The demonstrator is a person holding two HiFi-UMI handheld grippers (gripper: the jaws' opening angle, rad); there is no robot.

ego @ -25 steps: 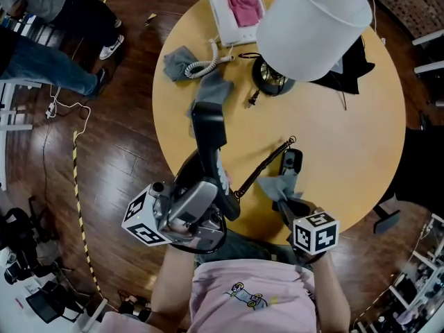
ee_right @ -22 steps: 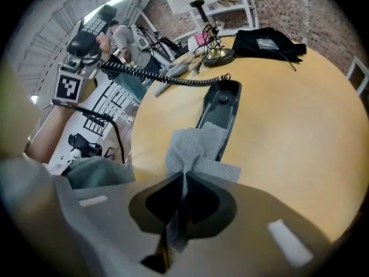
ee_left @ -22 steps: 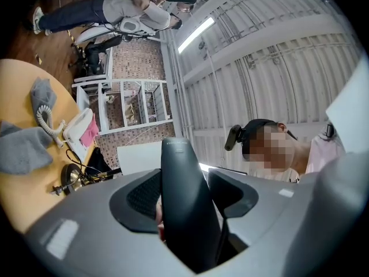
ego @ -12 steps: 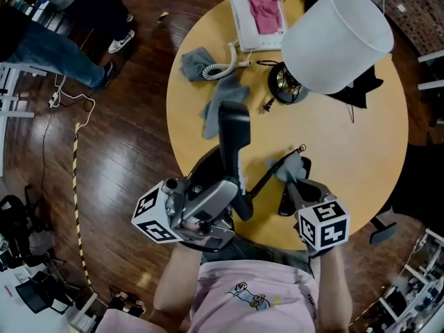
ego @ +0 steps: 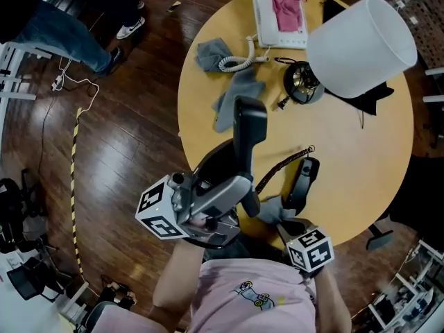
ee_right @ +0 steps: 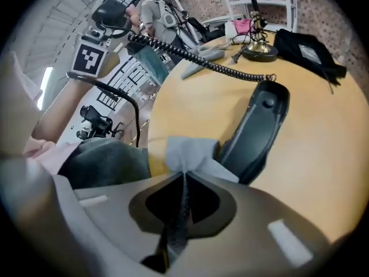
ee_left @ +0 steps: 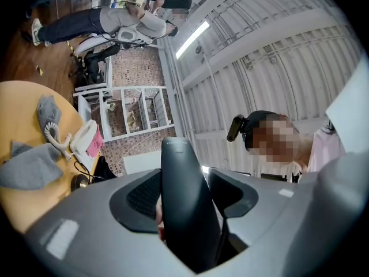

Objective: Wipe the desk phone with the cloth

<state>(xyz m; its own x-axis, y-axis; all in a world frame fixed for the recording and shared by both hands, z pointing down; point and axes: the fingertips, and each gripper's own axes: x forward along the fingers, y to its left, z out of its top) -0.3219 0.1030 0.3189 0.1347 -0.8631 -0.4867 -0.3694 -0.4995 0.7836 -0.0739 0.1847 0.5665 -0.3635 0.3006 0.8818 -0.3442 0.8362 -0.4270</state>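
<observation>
My left gripper (ego: pixel 232 186) is shut on the black phone body (ego: pixel 248 134) and holds it up over the round table's (ego: pixel 347 158) near edge. The body stands upright between the jaws in the left gripper view (ee_left: pixel 184 201). A black coiled cord (ego: pixel 284 164) runs from it to the black handset (ego: pixel 303 182), which lies on the table. My right gripper (ego: pixel 283 219) is shut on a grey cloth (ego: pixel 272 209). The cloth (ee_right: pixel 187 154) touches the handset's (ee_right: pixel 259 126) near end.
At the table's far side stands a white desk phone (ego: pixel 267 30) with a pink cloth (ego: pixel 286 5) on it. Two more grey cloths (ego: pixel 239 92) lie near its white cord (ego: pixel 239 61). A lamp (ego: pixel 361 47) and black fabric (ego: pixel 374 92) are at the far right. A person's legs (ego: pixel 62 26) are at the left.
My right gripper has drawn the grey cloth along the handset from its far end back to its near end. The left gripper still holds the phone body up.
</observation>
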